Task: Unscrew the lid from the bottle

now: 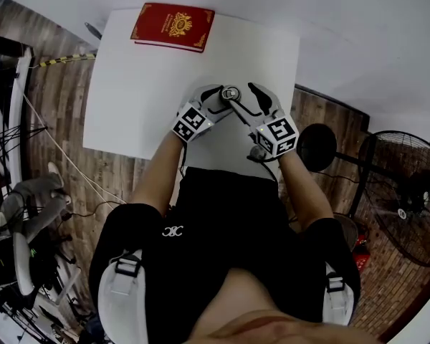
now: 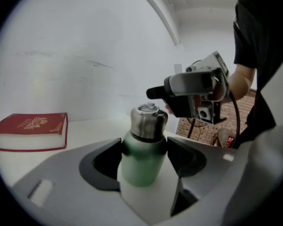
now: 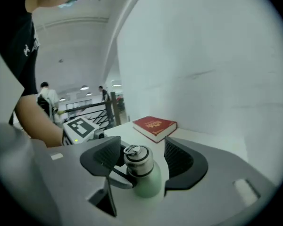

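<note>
Our left gripper (image 2: 144, 152) is clamped on the green bottle (image 2: 139, 168), one dark pad pressed against each side of its shoulder, just under the steel lid (image 2: 147, 121). Our right gripper (image 3: 141, 160) reaches in from the opposite side with its jaws apart. The lid stands between them, and a clear gap shows on the side toward the book. The lid sits on the bottle's neck, its small ring handle on top.

The bottle stands upright near the edge of the white table (image 1: 150, 84) closest to us, in front of our body. The tabletop is plain and matte. A red book (image 1: 173, 26) with a gold emblem on its cover lies flat near the far edge, well apart from the bottle.

The table stands against a bare white wall (image 2: 85, 46). Under it runs a floor of brown wooden planks (image 1: 64, 99), with a strip of yellow-and-black tape (image 1: 64, 58) and a thin cable lying across them on our left. A black pedestal fan (image 1: 408, 192) with a wire cage stands on our right. In the right gripper view a dark railing (image 3: 92, 109) crosses a lit space behind our arm, and two small figures stand far off there.
</note>
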Available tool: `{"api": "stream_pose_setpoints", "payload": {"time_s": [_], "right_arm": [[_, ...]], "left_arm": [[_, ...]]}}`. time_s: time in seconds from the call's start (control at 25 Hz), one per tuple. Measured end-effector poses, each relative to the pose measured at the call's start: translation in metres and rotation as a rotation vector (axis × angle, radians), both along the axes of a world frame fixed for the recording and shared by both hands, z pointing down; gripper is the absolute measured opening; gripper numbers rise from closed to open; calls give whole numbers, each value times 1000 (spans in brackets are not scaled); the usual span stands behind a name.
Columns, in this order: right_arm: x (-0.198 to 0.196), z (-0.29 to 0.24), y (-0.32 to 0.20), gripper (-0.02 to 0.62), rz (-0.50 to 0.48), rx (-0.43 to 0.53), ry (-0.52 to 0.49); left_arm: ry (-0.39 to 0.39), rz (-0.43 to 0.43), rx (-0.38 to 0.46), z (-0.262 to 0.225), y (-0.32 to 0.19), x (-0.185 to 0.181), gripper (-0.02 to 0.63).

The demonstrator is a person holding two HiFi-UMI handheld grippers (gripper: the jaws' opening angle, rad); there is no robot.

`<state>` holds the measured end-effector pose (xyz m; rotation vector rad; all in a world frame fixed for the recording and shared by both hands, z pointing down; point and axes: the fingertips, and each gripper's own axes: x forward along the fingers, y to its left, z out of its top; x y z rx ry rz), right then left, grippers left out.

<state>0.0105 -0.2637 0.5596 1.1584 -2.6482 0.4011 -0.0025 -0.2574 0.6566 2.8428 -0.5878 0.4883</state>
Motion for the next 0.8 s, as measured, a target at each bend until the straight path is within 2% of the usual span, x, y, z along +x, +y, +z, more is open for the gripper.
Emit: {"api": "stream_pose_setpoints", "payload": {"time_s": [0.08, 0.12, 0.24, 0.48, 0.64, 0.72, 0.8], "right_arm": [[-1, 6, 4, 268, 140, 15, -35], [-6, 10, 6, 268, 173, 30, -27], [-20, 21, 7, 279, 216, 69, 32], [-12, 39, -3, 276, 357, 14, 67], [-13, 38, -2, 258, 323, 8, 45], [-15, 38, -1, 252, 263, 7, 53], [-16, 37, 0, 252, 158, 13, 62]], "left_arm": [[-4, 0, 0, 0, 0, 0, 353], [-6, -1, 0, 0, -1, -1, 353], [-9, -4, -1, 1, -1, -1, 353], [-13, -4, -1, 1, 0, 1, 353], [-10, -1, -2, -1, 1, 1, 353], [-9, 1, -2, -1, 1, 1, 353], [-6, 5, 0, -2, 1, 1, 353]]}}
